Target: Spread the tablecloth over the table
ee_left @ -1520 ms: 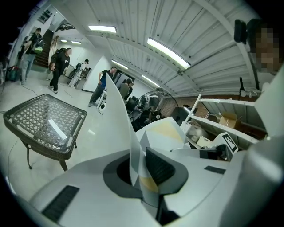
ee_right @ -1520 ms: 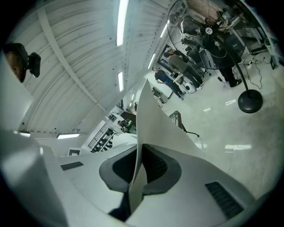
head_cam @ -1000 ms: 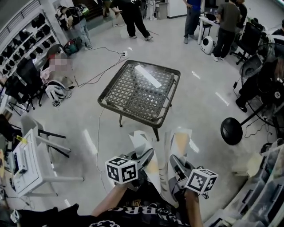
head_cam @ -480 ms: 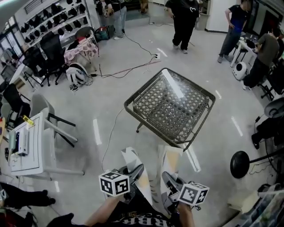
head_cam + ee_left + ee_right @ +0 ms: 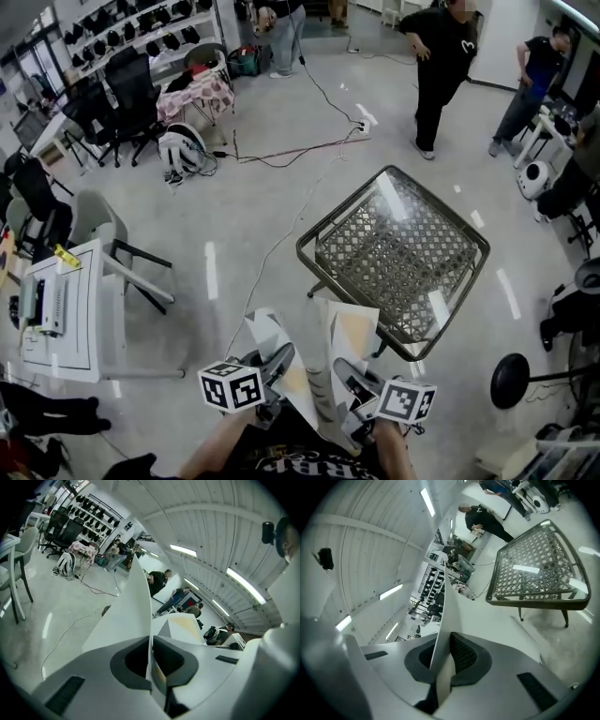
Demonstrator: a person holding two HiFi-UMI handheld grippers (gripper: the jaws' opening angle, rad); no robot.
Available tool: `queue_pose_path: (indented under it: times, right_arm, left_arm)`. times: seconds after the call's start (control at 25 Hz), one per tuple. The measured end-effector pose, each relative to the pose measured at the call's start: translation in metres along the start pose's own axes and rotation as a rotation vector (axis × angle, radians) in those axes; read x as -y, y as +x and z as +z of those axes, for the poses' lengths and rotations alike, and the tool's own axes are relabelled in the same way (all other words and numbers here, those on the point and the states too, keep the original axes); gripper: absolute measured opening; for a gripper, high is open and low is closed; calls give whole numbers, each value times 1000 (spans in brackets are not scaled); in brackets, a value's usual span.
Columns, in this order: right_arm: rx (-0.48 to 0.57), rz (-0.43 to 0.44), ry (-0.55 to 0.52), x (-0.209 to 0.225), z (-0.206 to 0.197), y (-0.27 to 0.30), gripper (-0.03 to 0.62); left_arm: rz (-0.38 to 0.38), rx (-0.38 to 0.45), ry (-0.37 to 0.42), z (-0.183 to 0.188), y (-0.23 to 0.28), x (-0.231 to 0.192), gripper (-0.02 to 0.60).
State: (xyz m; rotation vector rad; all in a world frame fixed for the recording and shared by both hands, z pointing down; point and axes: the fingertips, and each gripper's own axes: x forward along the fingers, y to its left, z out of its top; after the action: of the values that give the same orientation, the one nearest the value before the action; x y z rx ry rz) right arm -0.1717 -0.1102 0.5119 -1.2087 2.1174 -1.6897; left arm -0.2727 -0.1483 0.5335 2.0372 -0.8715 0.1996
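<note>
A square table (image 5: 401, 253) with a dark frame and a woven lattice top stands on the floor ahead and to the right; the right gripper view shows the table (image 5: 536, 571) at upper right. Both grippers are low in the head view, close to my body. My left gripper (image 5: 278, 358) is shut on a corner of the pale tablecloth (image 5: 323, 356), and my right gripper (image 5: 344, 370) is shut on another corner. In the left gripper view the tablecloth (image 5: 129, 611) stands up from between the jaws; the right gripper view shows the tablecloth (image 5: 449, 611) the same way.
A white desk (image 5: 61, 314) and a grey chair (image 5: 103, 234) stand at the left. Cables (image 5: 281, 150) run over the floor beyond the table. Several people (image 5: 441, 66) stand at the back. A black round stand base (image 5: 511, 380) lies right of the table.
The table has shifted from the upper middle of the head view to the right and nearer. The grippers keep their hold on the cloth corners and sit slightly lower in view.
</note>
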Motion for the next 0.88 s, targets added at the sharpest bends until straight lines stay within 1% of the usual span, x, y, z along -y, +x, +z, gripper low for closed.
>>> queue_pose_path:
  times: [0.08, 0.2, 0.28, 0.44, 0.6, 0.68, 0.76, 0.88]
  right_arm:
    - [-27, 9, -34, -11, 8, 28, 17]
    - [-89, -1, -125, -24, 18, 63, 17]
    - [-127, 10, -145, -33, 21, 78, 17]
    - [-181, 46, -203, -47, 41, 101, 17]
    - [-230, 69, -319, -54, 70, 119, 17]
    - [-255, 93, -372, -57, 85, 121, 17]
    - [-283, 141, -413, -62, 100, 120, 16]
    - [-324, 237, -447, -70, 125, 113, 17]
  left_arm:
    - [16, 31, -15, 20, -6, -20, 28]
    - [57, 86, -39, 46, -16, -48, 28]
    - [83, 112, -51, 58, -24, -60, 25]
    - [133, 177, -54, 74, -30, -72, 21]
    - [195, 236, -51, 91, -28, -79, 21]
    - [241, 271, -41, 96, -27, -76, 21]
    - [301, 319, -21, 101, -27, -68, 21]
    - [436, 386, 47, 113, -27, -56, 23]
